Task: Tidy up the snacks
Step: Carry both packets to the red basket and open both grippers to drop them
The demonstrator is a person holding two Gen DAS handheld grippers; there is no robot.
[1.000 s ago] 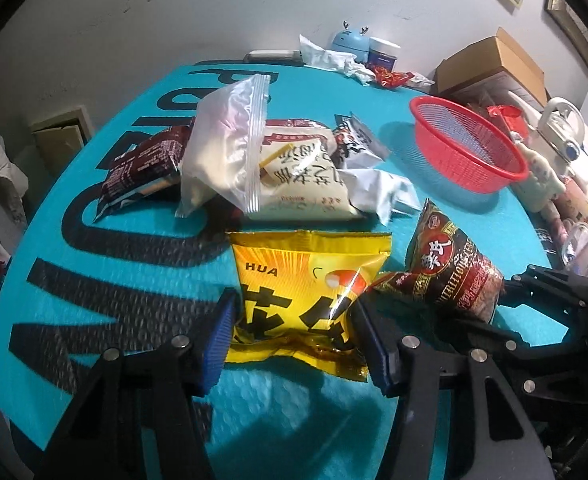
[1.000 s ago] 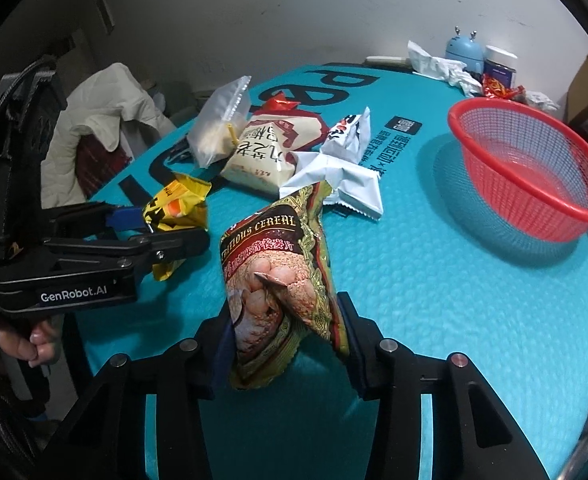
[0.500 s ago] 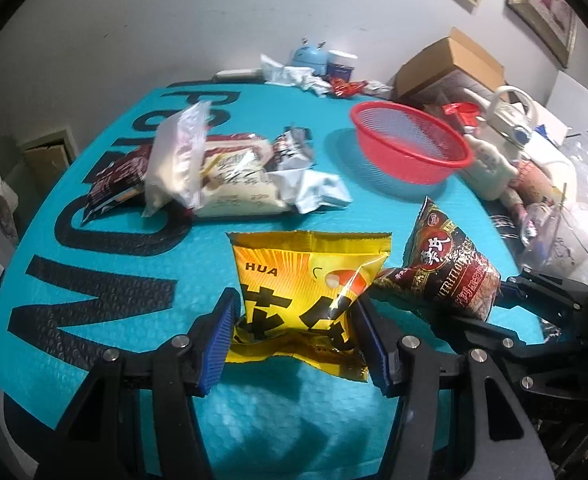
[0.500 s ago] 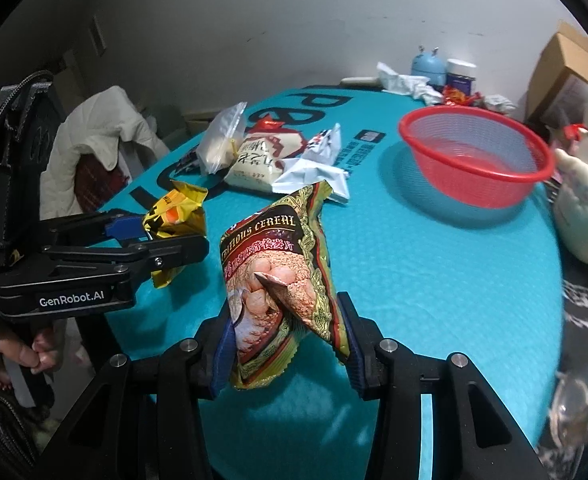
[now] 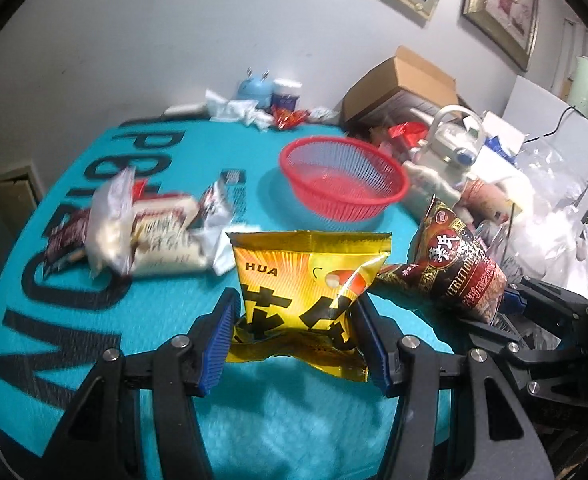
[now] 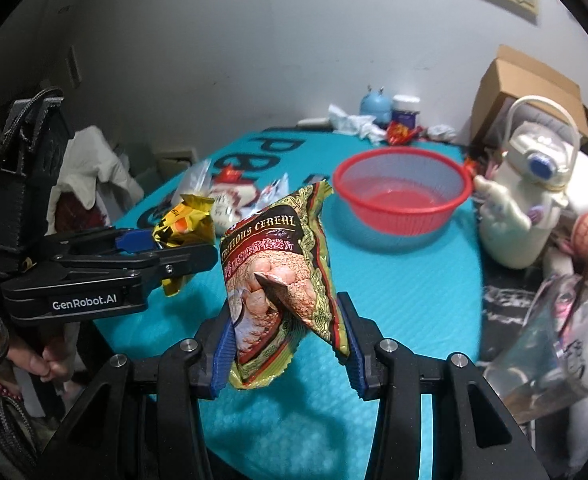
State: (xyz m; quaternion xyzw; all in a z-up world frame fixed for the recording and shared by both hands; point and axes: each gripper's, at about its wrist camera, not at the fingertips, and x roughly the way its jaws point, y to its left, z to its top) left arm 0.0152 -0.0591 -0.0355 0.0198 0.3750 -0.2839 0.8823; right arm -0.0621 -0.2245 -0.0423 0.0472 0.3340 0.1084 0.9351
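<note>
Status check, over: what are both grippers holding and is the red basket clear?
Left hand-held gripper shut on yellow snack packet. Right hand-held gripper shut on cereal packet. Red basket empty, nothing between it and the packets.

Dim indoor light, fisheye-bent dark edges, motion blur, soft shadows

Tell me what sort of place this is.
Probably a lived-in room at home, not a lab: framed pictures hang on the wall, a cardboard box and a white thermos jug crowd the table's edge, and clothes are heaped beside it.
</note>
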